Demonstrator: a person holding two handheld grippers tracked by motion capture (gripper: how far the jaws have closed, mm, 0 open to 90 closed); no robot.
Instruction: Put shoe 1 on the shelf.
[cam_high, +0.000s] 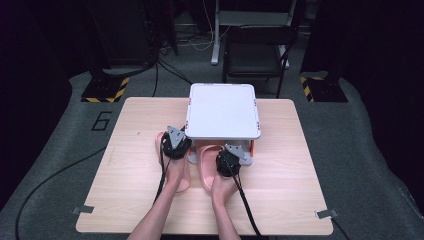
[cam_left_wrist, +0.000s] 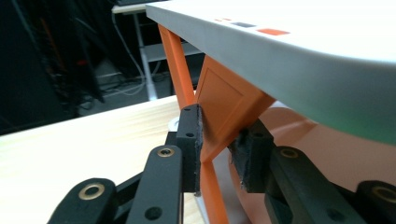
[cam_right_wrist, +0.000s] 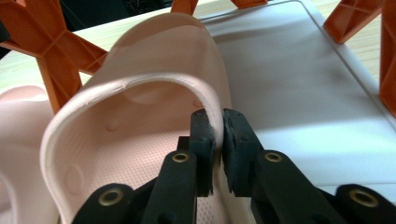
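Two pale pink slippers lie flat, side by side, near the surface's middle, toes toward the far edge, at a white rack w/ orange legs (cam_left_wrist: 224, 100). Right slipper (cam_right_wrist: 140, 112): toe strap arches up, thin rim, dimpled insole, toe on the rack's white base. Left slipper (cam_high: 162, 142) just beside it, toe at the rack's front-left leg.

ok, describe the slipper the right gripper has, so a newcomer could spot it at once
Start at the white-topped rack with orange legs at the far middle of the wooden table. Two pink slippers lie at its near edge; take the right-hand slipper, toe tucked under the rack. Unlike the left slipper, its strap is pinched in the right gripper.
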